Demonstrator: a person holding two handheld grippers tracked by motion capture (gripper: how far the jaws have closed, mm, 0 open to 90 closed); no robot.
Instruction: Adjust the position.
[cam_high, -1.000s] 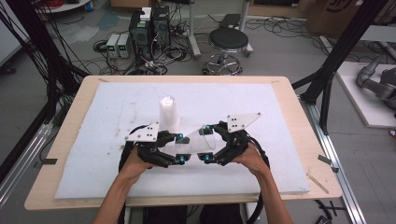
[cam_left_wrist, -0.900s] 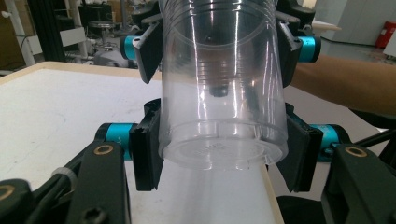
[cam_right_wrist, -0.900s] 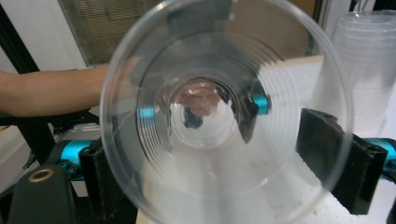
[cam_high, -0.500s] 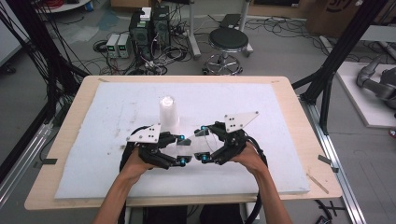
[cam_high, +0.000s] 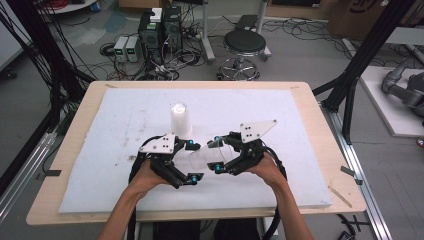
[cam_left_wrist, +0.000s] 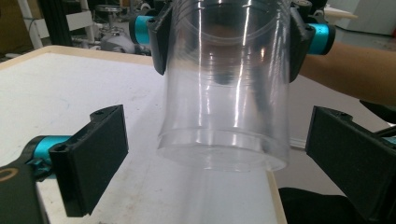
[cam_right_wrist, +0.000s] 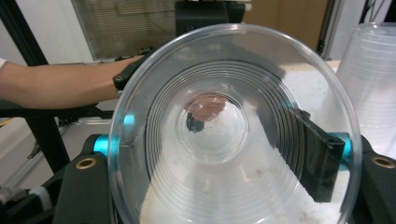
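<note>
Table (cam_high: 310, 145): wooden top covered by a white foam mat (cam_high: 125, 120), which bears scattered dark specks at its left half.

Stack of clear cups (cam_high: 179, 119): stands upright on the mat, just beyond the left hand-held gripper. In the right gripper view the same stack rises at the right edge (cam_right_wrist: 373, 79).

Left hand-held gripper (cam_high: 192, 161): held low over the mat near the front edge, grey plate on top, pointing toward the right one. Its jaws have just been opening and now stand wide. In the left gripper view both black pads (cam_left_wrist: 95, 158) are clear of the cup, 1 on each side, with a visible gap to the cup wall.

Right hand-held gripper (cam_high: 218, 155): facing the left one, grey plate tilted upward. Its jaws have just been closing and now clamp the single clear cup. In the left gripper view its 2 pads (cam_left_wrist: 160, 39) press on opposite sides of the cup near the rim end.

Single clear cup (cam_high: 207, 154): held lying sideways above the mat between the 2 hand-held grippers, base toward the left one (cam_left_wrist: 224, 93). The right gripper view looks straight into its open mouth (cam_right_wrist: 233, 130), the ribbed wall and round base plainly visible.
</note>
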